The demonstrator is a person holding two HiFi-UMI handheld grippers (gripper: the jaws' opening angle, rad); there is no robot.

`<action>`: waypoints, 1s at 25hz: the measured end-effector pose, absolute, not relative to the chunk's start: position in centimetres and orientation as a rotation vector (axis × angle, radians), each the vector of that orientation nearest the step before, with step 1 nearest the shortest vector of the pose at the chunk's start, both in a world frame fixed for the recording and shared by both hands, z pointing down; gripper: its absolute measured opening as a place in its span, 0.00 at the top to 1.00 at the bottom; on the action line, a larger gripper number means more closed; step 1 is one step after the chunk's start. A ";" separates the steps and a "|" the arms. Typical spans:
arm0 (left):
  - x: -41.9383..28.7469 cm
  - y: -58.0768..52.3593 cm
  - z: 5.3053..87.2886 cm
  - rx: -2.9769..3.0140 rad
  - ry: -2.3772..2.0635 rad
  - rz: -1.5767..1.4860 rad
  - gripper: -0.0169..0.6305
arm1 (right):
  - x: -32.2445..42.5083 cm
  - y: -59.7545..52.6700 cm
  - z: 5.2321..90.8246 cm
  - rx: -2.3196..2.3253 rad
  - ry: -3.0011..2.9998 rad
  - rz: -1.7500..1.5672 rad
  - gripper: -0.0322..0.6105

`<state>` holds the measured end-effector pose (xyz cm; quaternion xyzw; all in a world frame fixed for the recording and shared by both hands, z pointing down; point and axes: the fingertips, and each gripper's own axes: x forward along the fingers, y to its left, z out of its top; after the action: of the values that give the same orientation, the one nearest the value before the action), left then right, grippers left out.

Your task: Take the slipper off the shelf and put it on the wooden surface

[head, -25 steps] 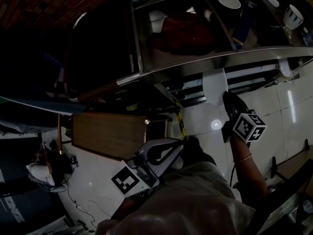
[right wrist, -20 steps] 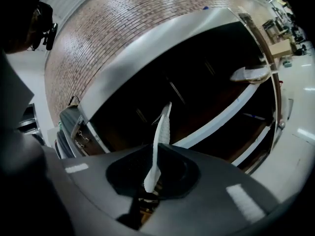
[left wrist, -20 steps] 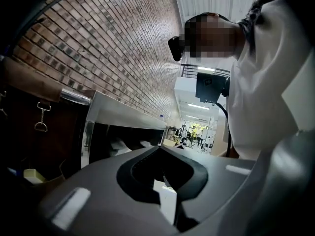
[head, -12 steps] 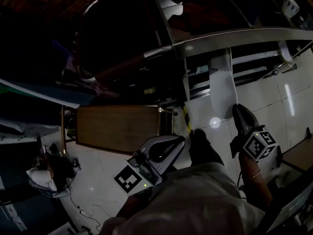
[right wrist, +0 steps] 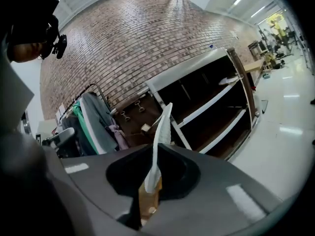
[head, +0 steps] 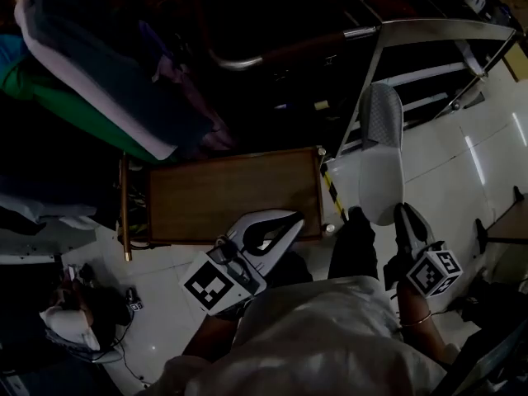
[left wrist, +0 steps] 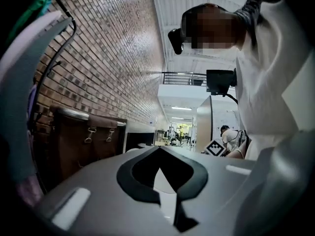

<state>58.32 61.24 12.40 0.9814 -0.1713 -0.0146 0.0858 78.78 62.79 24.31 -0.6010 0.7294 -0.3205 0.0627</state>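
Slipper (head: 381,151) clamped in your right tongs (head: 403,214), long axis running far from them | wooden worktop (head: 235,192) lies to its left | your left tongs (head: 295,219) together, empty, nearer that worktop

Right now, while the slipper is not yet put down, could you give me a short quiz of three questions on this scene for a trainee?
1. True or false: the slipper already lies on the wooden surface.
2. Which claw grips the slipper? A: left claw. B: right claw.
3. Fill in: the left claw holds ___.

Key
1. False. It is in the air, to the right of the wooden surface in the head view.
2. B. The right gripper view shows the jaws shut on its edge.
3. Nothing. Its jaws are shut and empty.
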 end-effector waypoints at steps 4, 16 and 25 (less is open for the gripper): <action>52.9 63.5 10.7 2.934 -0.526 -0.060 1.00 | 72.3 65.5 22.6 -1.777 2.332 -0.964 0.90; 44.3 68.9 12.9 2.811 -0.660 -0.078 1.00 | 52.8 64.9 29.6 -1.331 2.397 -1.209 0.90; 40.8 70.6 15.2 2.768 -0.734 0.045 1.00 | 50.7 63.0 44.8 -1.510 2.147 -1.548 0.90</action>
<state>40.83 70.56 15.16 0.9572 -0.2539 0.0156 0.1383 50.72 63.00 44.82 -0.4949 0.7038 -0.5074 0.0470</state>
